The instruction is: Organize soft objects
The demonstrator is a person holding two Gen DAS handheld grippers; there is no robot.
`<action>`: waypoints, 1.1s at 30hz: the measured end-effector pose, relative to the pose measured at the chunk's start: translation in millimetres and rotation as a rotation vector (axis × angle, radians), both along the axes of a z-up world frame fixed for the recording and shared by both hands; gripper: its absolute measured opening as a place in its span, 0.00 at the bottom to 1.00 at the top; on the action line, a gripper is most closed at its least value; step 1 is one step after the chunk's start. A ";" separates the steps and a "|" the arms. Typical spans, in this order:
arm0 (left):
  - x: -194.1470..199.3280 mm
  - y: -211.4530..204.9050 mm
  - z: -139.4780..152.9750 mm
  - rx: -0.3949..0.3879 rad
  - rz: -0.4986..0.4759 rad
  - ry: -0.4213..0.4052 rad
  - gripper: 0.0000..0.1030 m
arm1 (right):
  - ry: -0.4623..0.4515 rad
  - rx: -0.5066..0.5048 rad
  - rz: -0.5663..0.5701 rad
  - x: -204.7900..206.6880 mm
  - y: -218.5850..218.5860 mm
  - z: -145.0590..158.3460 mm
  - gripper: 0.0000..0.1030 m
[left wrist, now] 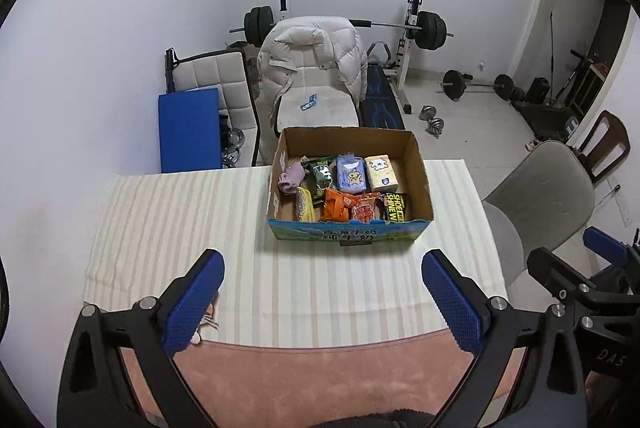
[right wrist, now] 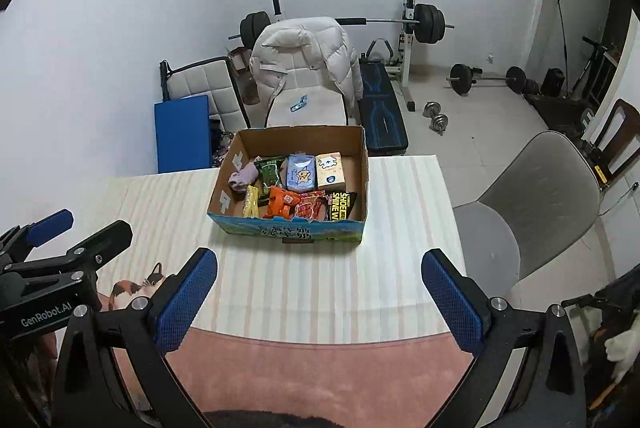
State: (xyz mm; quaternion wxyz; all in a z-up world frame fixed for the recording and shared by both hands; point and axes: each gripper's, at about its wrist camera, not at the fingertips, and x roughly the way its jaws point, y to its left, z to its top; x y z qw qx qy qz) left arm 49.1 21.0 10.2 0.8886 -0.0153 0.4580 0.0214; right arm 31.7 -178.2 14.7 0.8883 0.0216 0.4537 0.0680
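An open cardboard box [left wrist: 420, 164] stands on the striped tablecloth [left wrist: 180, 220] at the far side of the table; it also shows in the right wrist view [right wrist: 362, 164]. Inside lie several soft packs: a lilac cloth [left wrist: 291, 178], a green packet [left wrist: 323, 177], a blue tissue pack [left wrist: 351, 174], a yellow tissue box [left wrist: 382, 173], an orange packet [left wrist: 338, 204] and a black shoe-wipes pack [left wrist: 396, 207]. My left gripper [left wrist: 324, 302] is open and empty, well short of the box. My right gripper [right wrist: 320, 302] is open and empty, beside the left one.
A pink mat [left wrist: 320, 376] covers the near table edge. A grey chair [right wrist: 520, 212] stands right of the table. Behind the table are a chair with a white puffer jacket [left wrist: 312, 56], a blue pad [left wrist: 188, 128] and barbell weights [left wrist: 430, 30].
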 end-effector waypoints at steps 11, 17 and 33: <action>-8.9 1.6 7.7 -0.003 0.007 -0.045 1.00 | -0.037 -0.018 -0.022 -10.2 -8.7 11.8 1.00; -6.2 4.2 10.8 0.010 0.023 -0.070 1.00 | -0.068 -0.044 -0.045 -6.6 -7.7 17.6 1.00; -3.3 4.9 13.6 0.019 0.033 -0.093 1.00 | -0.116 -0.074 -0.037 1.2 -4.3 34.8 1.00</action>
